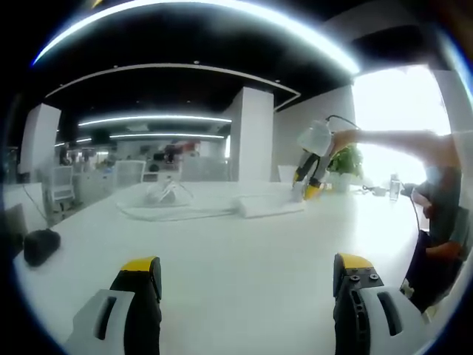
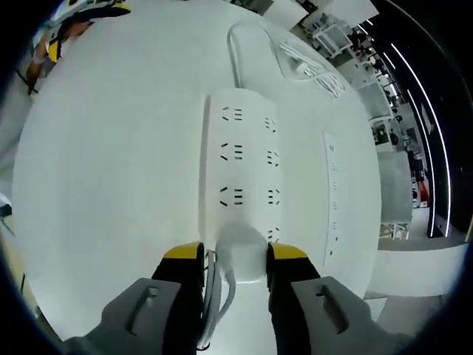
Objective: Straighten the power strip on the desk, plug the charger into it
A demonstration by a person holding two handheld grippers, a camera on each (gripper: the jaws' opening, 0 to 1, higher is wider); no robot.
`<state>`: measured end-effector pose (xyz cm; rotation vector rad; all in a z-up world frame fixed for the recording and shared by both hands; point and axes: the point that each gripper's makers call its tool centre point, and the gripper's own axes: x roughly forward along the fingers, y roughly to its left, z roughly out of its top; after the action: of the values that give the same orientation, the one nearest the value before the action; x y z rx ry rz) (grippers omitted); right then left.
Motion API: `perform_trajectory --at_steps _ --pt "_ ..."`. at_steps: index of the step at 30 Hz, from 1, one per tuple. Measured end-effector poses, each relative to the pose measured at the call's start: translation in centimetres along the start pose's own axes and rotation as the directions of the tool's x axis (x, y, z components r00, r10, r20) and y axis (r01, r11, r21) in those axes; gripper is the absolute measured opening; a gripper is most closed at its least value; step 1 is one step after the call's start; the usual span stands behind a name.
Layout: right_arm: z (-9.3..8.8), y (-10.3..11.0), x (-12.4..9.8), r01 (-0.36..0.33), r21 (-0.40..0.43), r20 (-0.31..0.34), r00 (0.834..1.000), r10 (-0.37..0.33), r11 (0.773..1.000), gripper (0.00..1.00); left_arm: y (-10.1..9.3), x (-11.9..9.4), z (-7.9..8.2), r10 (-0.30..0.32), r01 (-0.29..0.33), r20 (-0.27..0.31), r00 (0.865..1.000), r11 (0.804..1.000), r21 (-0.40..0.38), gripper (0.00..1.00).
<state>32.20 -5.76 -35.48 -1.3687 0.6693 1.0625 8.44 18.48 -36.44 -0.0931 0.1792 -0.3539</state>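
We see our right gripper (image 2: 233,260) clamped on the white charger (image 2: 244,251) seated at the power strip's (image 2: 240,159) near end, while our left gripper (image 1: 247,277) hovers spread wide above the desk (image 1: 244,251).

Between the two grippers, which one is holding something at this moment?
The right gripper: its fingers are closed on a white charger at the power strip. The left gripper is open above the desk.

power strip (image 2: 240,174): smooth white plastic | desk (image 2: 111,170): white, smooth, slight sheen | charger (image 2: 244,251): white plastic
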Motion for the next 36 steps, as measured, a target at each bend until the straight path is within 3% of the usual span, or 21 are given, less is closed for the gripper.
perform_trajectory --at_steps 19,36 --pt "0.0 -0.4 0.3 0.007 -0.008 -0.044 0.999 -0.007 1.0 0.26 0.0 -0.2 0.1 0.007 -0.007 0.004 1.0 1.0 0.002 0.99" --pt "-0.3 -1.0 0.6 -0.027 0.073 -0.065 0.997 0.032 0.997 0.25 -0.1 0.6 0.1 0.002 -0.002 -0.001 1.0 1.0 -0.005 0.99"
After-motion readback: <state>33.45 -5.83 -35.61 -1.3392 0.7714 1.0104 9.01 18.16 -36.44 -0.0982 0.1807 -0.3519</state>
